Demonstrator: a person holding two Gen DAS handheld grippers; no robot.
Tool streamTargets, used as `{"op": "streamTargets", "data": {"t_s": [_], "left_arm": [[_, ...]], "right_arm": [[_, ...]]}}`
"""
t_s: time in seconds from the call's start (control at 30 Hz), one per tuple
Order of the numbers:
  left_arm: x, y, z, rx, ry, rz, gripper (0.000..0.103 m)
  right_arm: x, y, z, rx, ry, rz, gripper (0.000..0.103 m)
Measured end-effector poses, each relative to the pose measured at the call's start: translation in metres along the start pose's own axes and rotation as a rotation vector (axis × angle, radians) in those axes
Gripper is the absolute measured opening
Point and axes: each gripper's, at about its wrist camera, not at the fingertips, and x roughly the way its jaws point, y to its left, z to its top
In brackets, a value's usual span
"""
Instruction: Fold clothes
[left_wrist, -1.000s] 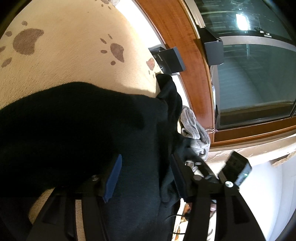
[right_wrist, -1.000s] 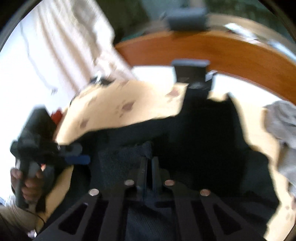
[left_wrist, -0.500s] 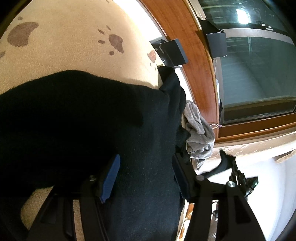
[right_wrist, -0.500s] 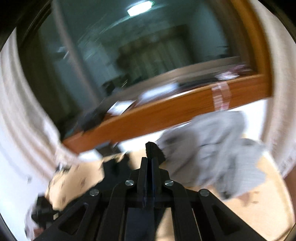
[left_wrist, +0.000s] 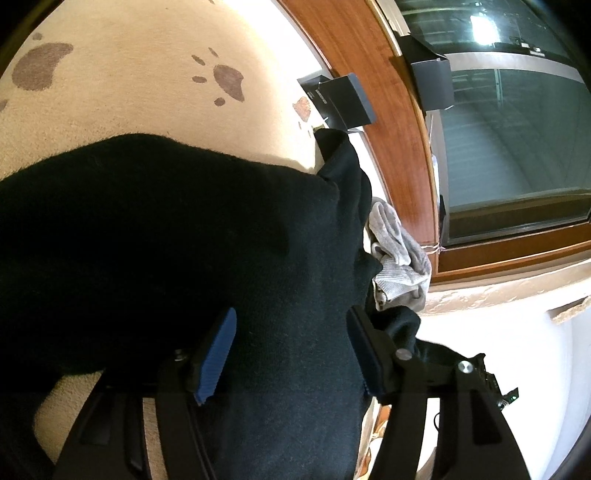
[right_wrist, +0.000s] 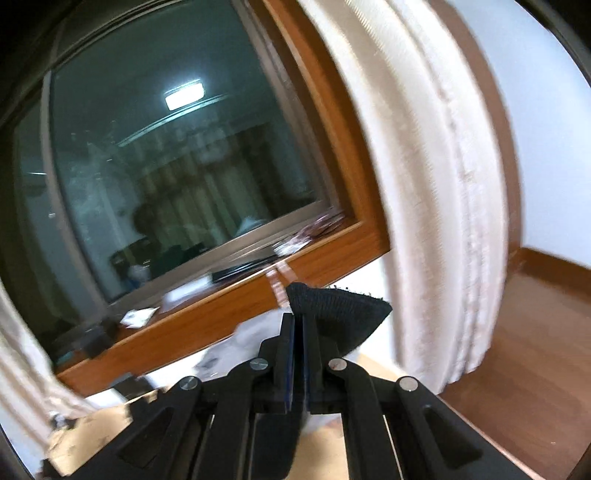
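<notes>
Left gripper (left_wrist: 291, 350) jaws apart and opening; black garment (left_wrist: 184, 240) runs between the two fingers, blue pad (left_wrist: 216, 356) on the left side and dark finger (left_wrist: 364, 352) on the right, cloth fills the gap but pads don't look pressed into it, so released rather than clamped. Right gripper (right_wrist: 297, 338) clenched tight, the two fingers flat against each other, a corner of the black garment (right_wrist: 338, 314) pinched between them and sticking out up and to the right of the tips. That corner is lifted in the air in front of the window (right_wrist: 166, 177) and the white curtain (right_wrist: 436, 192); right wrist view is motion-blurred. In the left wrist view the black garment covers most of the near and middle area, lying on a beige blanket with brown paw prints (left_wrist: 129, 74), bare blanket showing far and left of it. One end of the garment reaches far toward a small dark box (left_wrist: 340, 98) standing at the wooden window frame (left_wrist: 388, 122). Grey clothing (left_wrist: 397, 254) is bunched just right of the black garment, near the frame, touching or partly under its edge, can't tell which. No containers holding clothes in view; the dark box's contents not visible.
</notes>
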Motion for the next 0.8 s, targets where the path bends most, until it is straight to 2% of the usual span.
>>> {"op": "streamTargets", "data": {"t_s": [0.23, 0.43, 0.6, 0.8], "left_arm": [[0.001, -0.001, -0.001, -0.001, -0.001, -0.001, 0.068], [0.002, -0.002, -0.002, 0.004, -0.002, 0.000, 0.069], [0.001, -0.002, -0.001, 0.000, -0.001, -0.007, 0.069], [-0.009, -0.005, 0.002, 0.008, -0.014, -0.029, 0.070]], "right_arm": [[-0.029, -0.001, 0.023, -0.016, -0.164, -0.188, 0.004], [-0.016, -0.009, 0.028, -0.026, -0.103, -0.211, 0.004], [-0.017, 0.008, 0.016, -0.043, -0.084, -0.143, 0.004], [-0.025, 0.086, -0.002, -0.221, -0.063, 0.081, 0.004]]}}
